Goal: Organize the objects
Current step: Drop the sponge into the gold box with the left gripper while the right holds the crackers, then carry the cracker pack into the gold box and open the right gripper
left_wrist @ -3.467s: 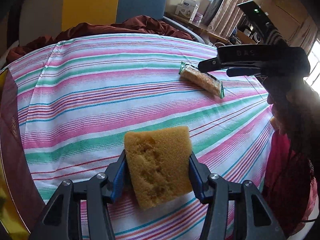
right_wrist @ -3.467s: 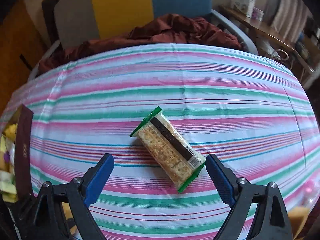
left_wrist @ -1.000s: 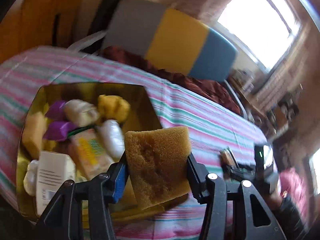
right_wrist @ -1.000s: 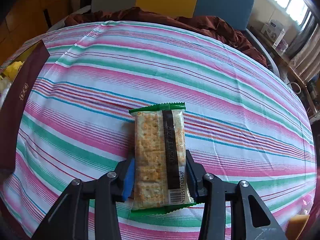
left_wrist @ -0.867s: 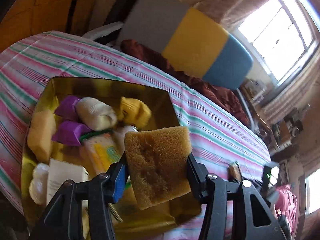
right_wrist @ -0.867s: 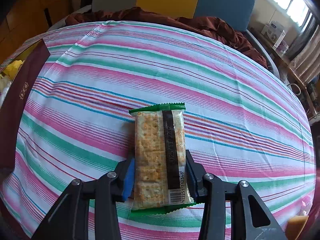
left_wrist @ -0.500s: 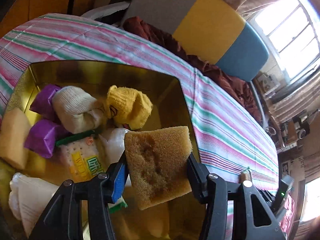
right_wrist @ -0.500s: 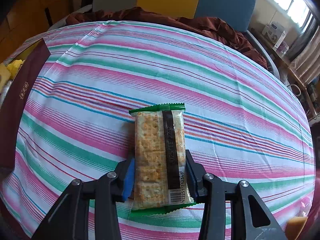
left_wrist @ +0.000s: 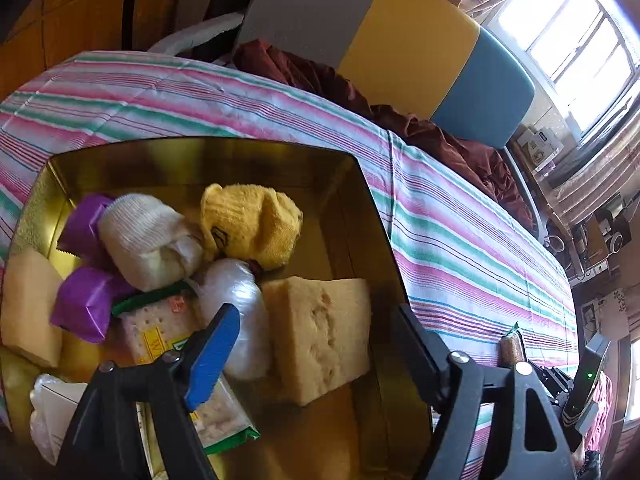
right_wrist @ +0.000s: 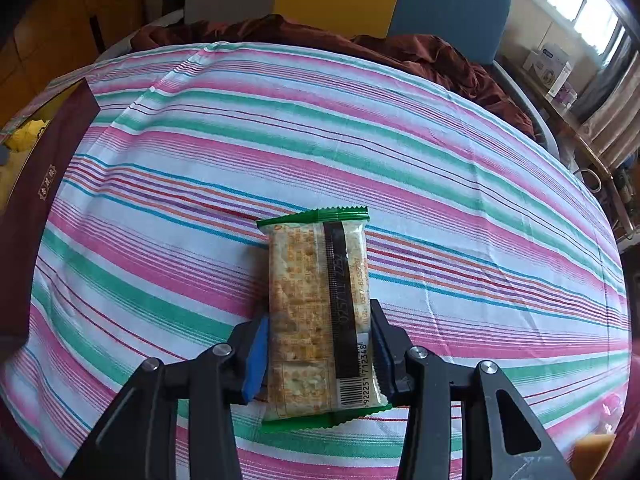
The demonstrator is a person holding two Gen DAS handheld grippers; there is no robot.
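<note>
Opening over the tin [left_wrist: 362,184], left tongs [left_wrist: 310,340] free the sponge [left_wrist: 320,332]; right tongs [right_wrist: 318,346] clamp the cracker pack [right_wrist: 318,312], long axis pointing away, tin to their left

The left tool [left_wrist: 316,328] now hangs over the gold box [left_wrist: 192,152] rather than the striped bench, and its jaws are opening. The sponge [left_wrist: 320,336], gripped between the pads half a second ago, is free of them and lies in the box, apparently against the clear-wrapped bundle [left_wrist: 236,292].
</note>
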